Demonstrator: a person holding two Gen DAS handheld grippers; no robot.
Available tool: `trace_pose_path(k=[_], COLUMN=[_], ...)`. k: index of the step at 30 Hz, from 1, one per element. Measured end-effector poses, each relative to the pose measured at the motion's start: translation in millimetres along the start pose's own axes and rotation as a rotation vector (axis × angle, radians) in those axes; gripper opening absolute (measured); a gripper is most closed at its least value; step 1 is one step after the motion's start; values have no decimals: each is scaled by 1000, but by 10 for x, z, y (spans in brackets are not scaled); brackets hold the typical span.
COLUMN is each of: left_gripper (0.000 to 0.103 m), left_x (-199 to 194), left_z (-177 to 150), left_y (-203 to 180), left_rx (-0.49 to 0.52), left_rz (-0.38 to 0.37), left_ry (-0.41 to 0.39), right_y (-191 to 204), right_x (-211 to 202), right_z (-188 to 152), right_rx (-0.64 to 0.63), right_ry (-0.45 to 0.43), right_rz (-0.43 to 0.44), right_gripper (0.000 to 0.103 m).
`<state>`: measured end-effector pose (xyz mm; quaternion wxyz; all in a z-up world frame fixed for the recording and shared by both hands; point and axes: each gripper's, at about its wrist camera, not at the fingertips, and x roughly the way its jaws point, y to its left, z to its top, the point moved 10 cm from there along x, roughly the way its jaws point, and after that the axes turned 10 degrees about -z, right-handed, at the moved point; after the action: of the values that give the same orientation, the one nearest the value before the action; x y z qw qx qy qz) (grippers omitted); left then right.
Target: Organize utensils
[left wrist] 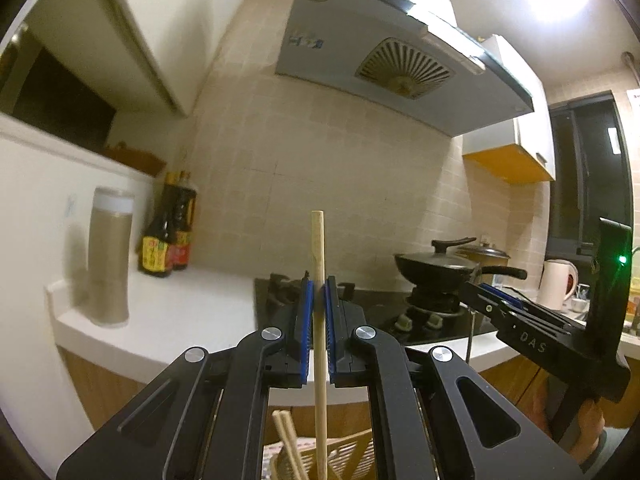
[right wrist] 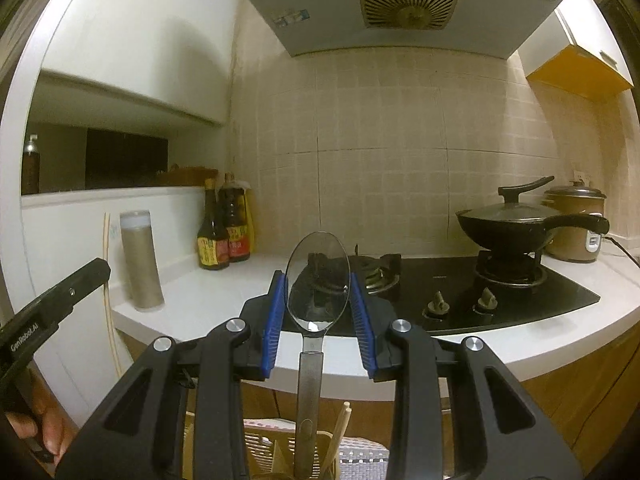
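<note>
A chopstick [left wrist: 318, 280] is clamped upright in the left gripper [left wrist: 319, 300], jaws nearly closed on its shaft. A spoon [right wrist: 317, 280] is held bowl-up in the right gripper [right wrist: 318, 300], jaws partly open around the bowl. Both are kept vertical over the basket [right wrist: 260, 448] below, probably for insertion; its compartments are mostly hidden. More chopsticks [left wrist: 286, 440] are already slotted there.
</note>
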<state>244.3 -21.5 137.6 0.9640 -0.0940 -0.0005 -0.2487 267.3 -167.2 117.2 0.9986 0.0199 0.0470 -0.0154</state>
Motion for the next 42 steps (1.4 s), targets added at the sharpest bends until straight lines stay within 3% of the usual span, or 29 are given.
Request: trace_pose_path(k=[6,14,16,17,18,22,25,28,32,37,40,42], left_gripper=[4,5,5,6,7,40,49,67,74,79,83,88], left_x=[99,47,15,-2,-20,-138,-330,-513,-741,-970,-1091,-1156], left_z=[-259,-375,-394,-406,-420,-443,-437,-459,-581,-834,-948,-1003], left_y=[154,88,61,51,42,28,-5,-52,-147,-296,-370,-390], left_rx=[-32,-13,-10,-10,-12,-43,-60,-66,-79,-101,-84,-63], left_rz=[4,-19,-32,-32,-35,-48,-51,-43,-1,60,126,179], left_ry=[41,53,64,69,79,102,105,112,160,215,210,198], right_y=[-13,-15,-24,-28,-37,-75,-140,-208,-269,-322,-335,-363], right_x=[85,-1,-44,-90,-124,-314,-523,-719,-939,-1200,-1334,-1407], right_z=[-175,-345,-370,-379,-382,-409,-453,-531,-725,-979,-1103,-1180], right_rx=[7,-6,-10,-12,-11,-13,-18,-22,-30,-25,-38,-48], right_ry=[8,27,42,48,48,72,85,107,158,186,186,177], right_rz=[-2,1,9,18,22,44,48,45,36,15,-2,-30], right_gripper=[30,30,39,52,55,55,55,55,57,68,80,94])
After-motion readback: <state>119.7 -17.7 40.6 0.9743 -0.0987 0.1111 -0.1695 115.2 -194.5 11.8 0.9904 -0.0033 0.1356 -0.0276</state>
